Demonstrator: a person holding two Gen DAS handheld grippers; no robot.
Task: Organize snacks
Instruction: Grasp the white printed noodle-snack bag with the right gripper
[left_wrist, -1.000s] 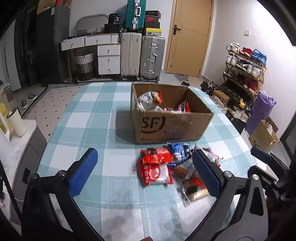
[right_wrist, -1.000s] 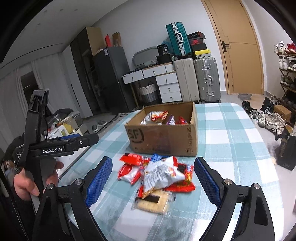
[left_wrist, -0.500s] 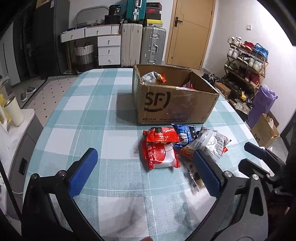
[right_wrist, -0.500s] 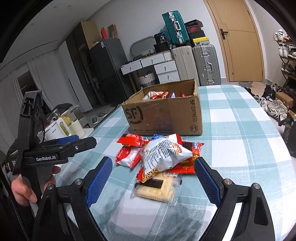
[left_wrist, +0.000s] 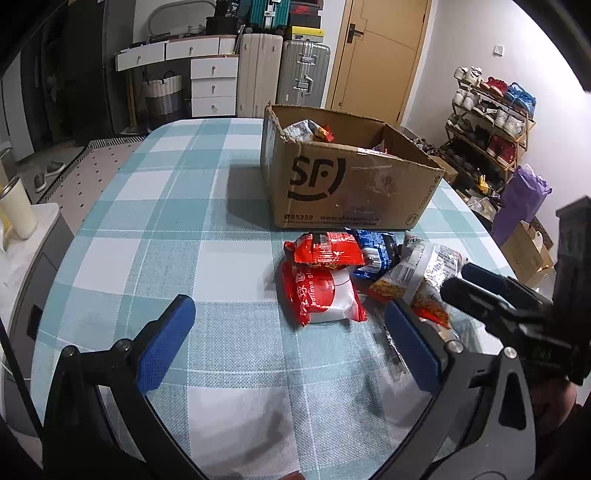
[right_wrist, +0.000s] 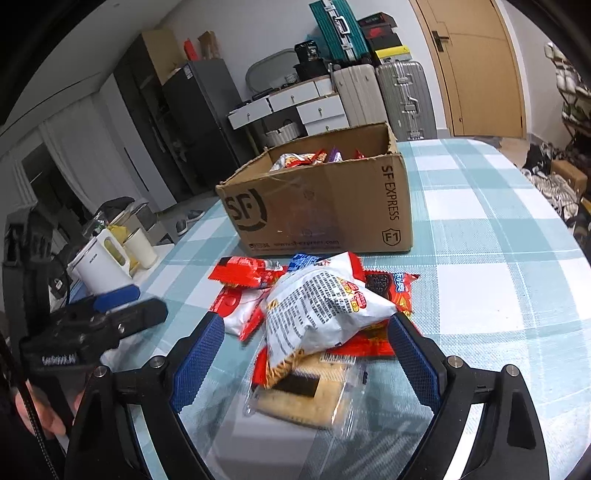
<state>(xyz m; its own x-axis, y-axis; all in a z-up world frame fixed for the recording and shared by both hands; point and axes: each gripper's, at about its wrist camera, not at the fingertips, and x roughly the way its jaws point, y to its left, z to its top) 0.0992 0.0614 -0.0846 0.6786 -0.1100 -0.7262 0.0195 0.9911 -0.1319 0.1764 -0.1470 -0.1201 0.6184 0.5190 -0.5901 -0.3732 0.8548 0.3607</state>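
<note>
**Both tongs wide open, snack pile beside box**

Left tongs (left_wrist: 290, 343): jaws stand wide apart, blue pads bare, nothing gripped. Between them shows only the checked tablecloth (left_wrist: 166, 221). Just ahead of them and toward their right pad lies a red-and-white packet (left_wrist: 325, 295), flat on the cloth. Beyond it, a red packet (left_wrist: 323, 253) overlaps its far edge, with a blue packet (left_wrist: 376, 251) touching on the right.

Cardboard box (left_wrist: 351, 192): stands upright and open-topped on the table, directly beyond the pile as seen from either tongs, a few wrappers visible inside. The nearest packets lie just short of its front wall.

Right tongs (right_wrist: 304, 360): jaws spread wide, pads touching nothing. A clear-wrapped cracker pack (right_wrist: 306, 397) lies on the cloth between the two fingers, with gaps to the pads on each side. A puffed white printed bag (right_wrist: 317, 306) rests on top of the pile just ahead of the fingertips, overlapping the cracker pack's far end. A flat red packet (right_wrist: 391, 288) lies beneath the bag, ahead of the right pad.

A hand (right_wrist: 44, 413) holds the left tongs' handle, seen left of the right tongs.
</note>
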